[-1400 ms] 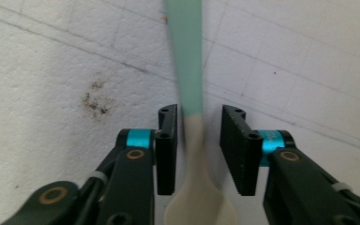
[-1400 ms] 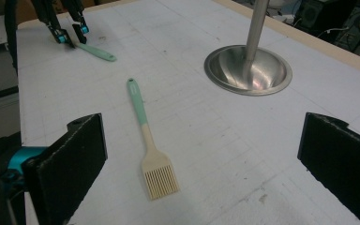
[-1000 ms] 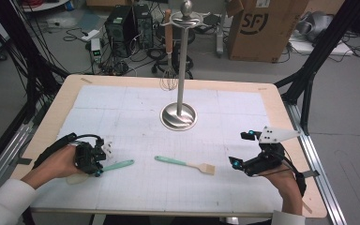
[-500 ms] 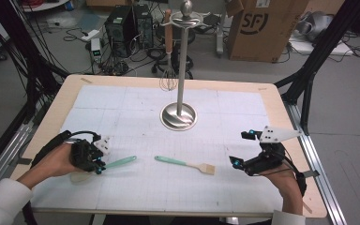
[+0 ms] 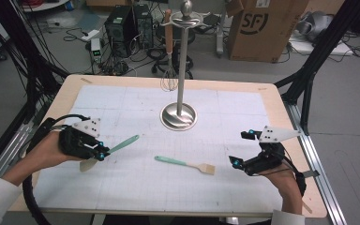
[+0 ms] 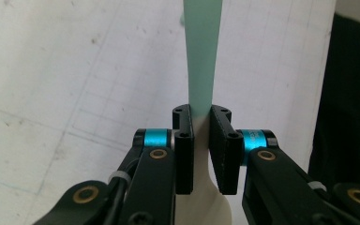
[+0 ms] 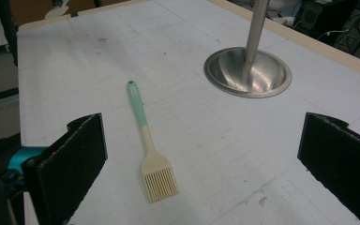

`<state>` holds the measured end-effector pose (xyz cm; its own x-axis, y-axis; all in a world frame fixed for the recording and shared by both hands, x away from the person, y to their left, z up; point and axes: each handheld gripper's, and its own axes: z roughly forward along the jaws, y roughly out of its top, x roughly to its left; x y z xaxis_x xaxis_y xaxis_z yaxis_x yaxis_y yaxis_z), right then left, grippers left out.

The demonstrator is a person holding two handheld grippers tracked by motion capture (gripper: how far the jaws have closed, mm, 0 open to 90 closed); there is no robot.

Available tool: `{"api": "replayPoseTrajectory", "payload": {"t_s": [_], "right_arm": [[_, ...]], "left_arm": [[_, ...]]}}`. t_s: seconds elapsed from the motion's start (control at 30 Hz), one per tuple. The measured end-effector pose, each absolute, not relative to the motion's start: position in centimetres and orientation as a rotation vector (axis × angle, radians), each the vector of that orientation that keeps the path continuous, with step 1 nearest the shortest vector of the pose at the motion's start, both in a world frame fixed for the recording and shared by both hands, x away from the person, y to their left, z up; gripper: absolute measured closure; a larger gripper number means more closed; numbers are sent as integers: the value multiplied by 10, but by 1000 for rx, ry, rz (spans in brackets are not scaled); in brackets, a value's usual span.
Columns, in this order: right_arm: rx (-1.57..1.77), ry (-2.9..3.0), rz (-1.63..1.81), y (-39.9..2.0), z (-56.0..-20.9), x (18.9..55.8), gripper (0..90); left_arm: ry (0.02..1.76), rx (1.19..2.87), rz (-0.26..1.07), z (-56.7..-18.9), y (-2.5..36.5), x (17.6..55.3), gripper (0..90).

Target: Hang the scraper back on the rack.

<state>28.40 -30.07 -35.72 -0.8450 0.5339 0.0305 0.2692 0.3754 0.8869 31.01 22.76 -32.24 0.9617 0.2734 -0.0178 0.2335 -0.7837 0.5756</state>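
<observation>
1. The spatula [image 5: 115,147] sits at the near left of the table [image 5: 243,197], with its teal handle pointing toward the stand [image 5: 180,115] and its cream blade toward the person.
2. The left gripper [image 5: 101,152] is closed on the spatula where handle meets blade. In the left gripper view both pads [image 6: 183,150] press the neck flat between them.
3. The right gripper [image 5: 236,161] rests at the near right with its jaws wide apart and nothing between them.
4. A basting brush [image 5: 187,165] lies flat between the two grippers, apart from both.
5. A whisk [image 5: 168,77] hangs from the stand's far left hook.
6. Risk: the grip is narrow and close to the blade. The long handle may pivot between the pads during a swing toward the stand.
7. Risk: a tilted handle may miss the hook or knock the whisk.
8. Hard to make out: the handle's hanging hole is cut off in the left gripper view. The blade is partly hidden beneath the left gripper in the high view.
</observation>
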Motion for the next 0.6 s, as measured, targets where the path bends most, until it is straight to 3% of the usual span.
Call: {"api": "replayPoseTrajectory", "payload": {"t_s": [0.6], "right_arm": [[726,2361,1469,-302,-359,286,1]], "left_arm": [[383,2277,180,-271,233,325,808]]}}
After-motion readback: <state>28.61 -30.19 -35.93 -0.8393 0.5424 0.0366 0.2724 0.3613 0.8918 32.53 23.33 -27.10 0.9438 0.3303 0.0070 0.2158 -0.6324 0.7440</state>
